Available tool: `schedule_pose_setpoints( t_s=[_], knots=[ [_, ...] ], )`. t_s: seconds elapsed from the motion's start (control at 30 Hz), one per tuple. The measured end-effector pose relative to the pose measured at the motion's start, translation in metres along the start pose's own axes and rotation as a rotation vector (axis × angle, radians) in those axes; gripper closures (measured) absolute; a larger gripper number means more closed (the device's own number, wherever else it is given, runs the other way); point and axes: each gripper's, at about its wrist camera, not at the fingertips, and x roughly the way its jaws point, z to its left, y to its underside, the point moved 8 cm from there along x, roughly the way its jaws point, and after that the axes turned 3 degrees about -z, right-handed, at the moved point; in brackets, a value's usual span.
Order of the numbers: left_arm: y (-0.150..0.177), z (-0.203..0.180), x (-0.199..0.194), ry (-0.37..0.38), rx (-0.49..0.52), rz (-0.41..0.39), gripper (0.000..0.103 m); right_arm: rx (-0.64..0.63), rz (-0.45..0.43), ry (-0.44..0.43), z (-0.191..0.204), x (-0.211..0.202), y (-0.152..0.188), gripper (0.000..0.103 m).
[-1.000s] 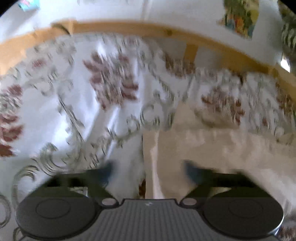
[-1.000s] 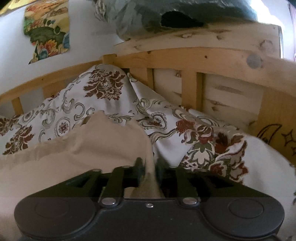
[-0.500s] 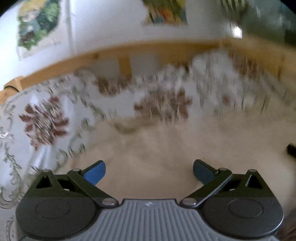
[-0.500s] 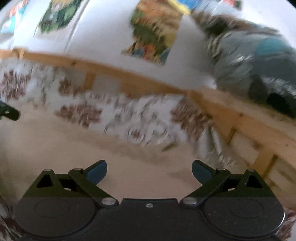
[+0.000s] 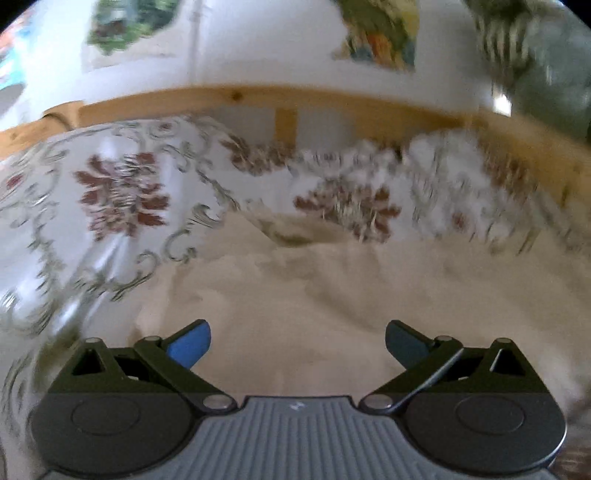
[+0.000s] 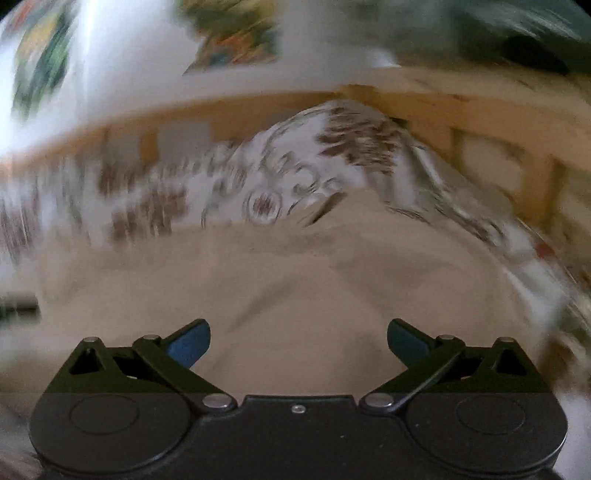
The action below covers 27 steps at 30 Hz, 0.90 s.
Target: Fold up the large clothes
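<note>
**Both hand-held grippers open over the beige garment on the bed**

The left hand-held gripper (image 5: 297, 341) has its jaws spread wide, with nothing clamped between the blue pads (image 5: 190, 343). Below and ahead of it lies the beige garment (image 5: 332, 295), rumpled in soft folds on the floral bedspread (image 5: 122, 195), which shows to the left of the cloth and beyond it.

The right hand-held gripper (image 6: 298, 341) also stands fully open, its pads clear of the cloth. The same beige garment (image 6: 295, 280) fills the middle of its view, creased, with a raised hump of the floral bedspread (image 6: 332, 155) behind it.

A wooden bed rail (image 5: 258, 99) runs along the far side, and colourful pictures (image 5: 380, 33) hang on the white wall above. Both views are blurred.
</note>
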Motion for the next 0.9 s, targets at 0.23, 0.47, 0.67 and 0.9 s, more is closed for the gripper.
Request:
schedule_pose_setpoints(
  t_s=[0.23, 0.47, 0.67, 0.9],
  knots=[
    [0.05, 0.035, -0.047, 0.145, -0.308, 0.132, 0.001, 0.517, 0.108, 0.066, -0.065, -0.042, 0.025, 0.001],
    [0.055, 0.055, -0.013, 0.204, -0.47, 0.178, 0.001, 0.695, 0.066, 0.071, -0.09, -0.022, 0.028, 0.005],
    [0.047, 0.096, 0.021, 0.03, -0.663, 0.186, 0.036, 0.633, 0.048, 0.11, -0.092, -0.01, 0.025, 0.043],
    [0.022, 0.12, 0.009, 0.007, -0.707, 0.104, 0.096, 0.586, 0.061, 0.082, -0.088, -0.014, 0.026, 0.088]
  ],
)
